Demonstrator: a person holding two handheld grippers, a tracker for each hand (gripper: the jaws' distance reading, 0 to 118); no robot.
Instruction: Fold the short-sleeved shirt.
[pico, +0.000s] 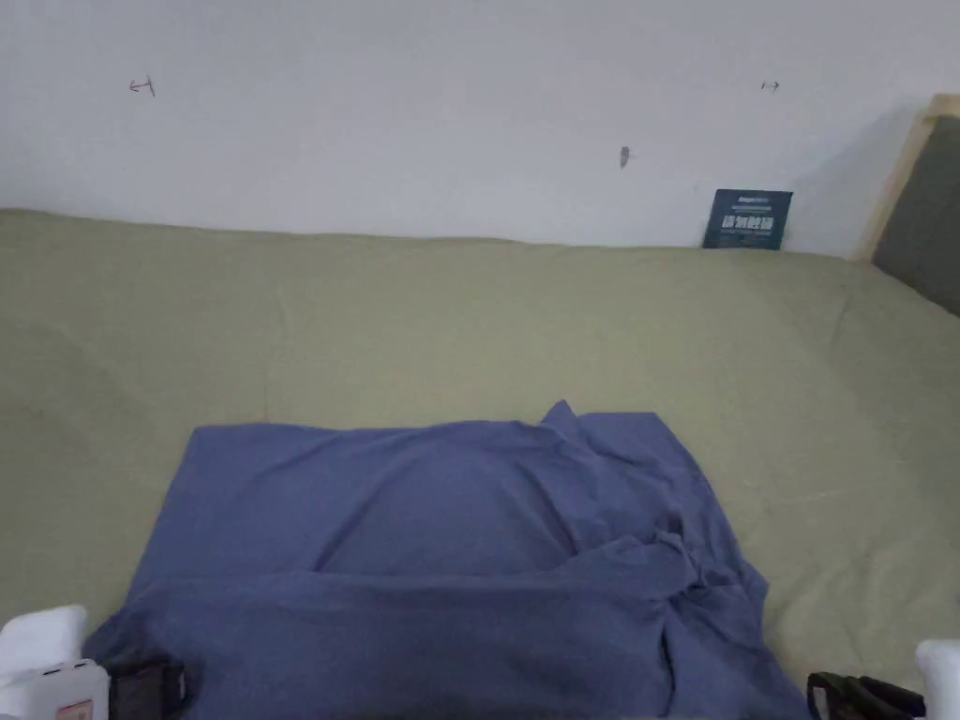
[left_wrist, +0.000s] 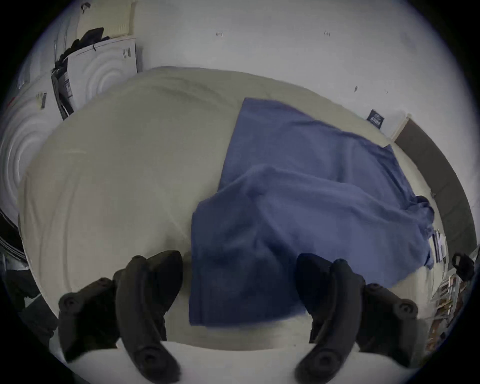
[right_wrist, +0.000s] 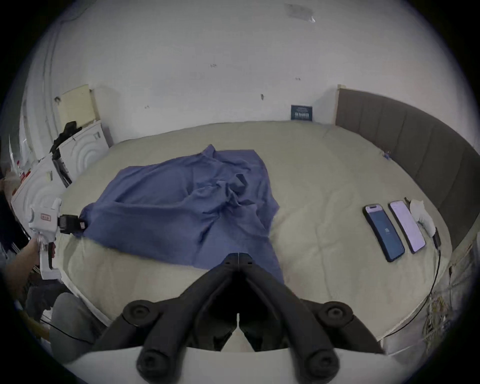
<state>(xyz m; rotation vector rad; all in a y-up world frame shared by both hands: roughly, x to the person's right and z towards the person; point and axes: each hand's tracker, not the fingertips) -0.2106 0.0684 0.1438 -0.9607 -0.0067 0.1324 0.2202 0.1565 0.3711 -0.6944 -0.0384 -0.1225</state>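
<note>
Right claw (right_wrist: 238, 256) pinches the rumpled blue cotton shirt (right_wrist: 181, 207) at the olive-sheeted bed's (right_wrist: 324, 181) near edge; left claw (left_wrist: 239, 283) gapes wide around its corner.

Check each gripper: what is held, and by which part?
Right gripper: fingers look shut on the near right edge of the blue shirt. Left gripper is open astride its near left corner, holding nothing.

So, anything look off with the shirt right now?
Yes: the shirt isn't flat. Its right side is bunched into a crumpled ridge, while the left half lies smooth on the bed.
</note>
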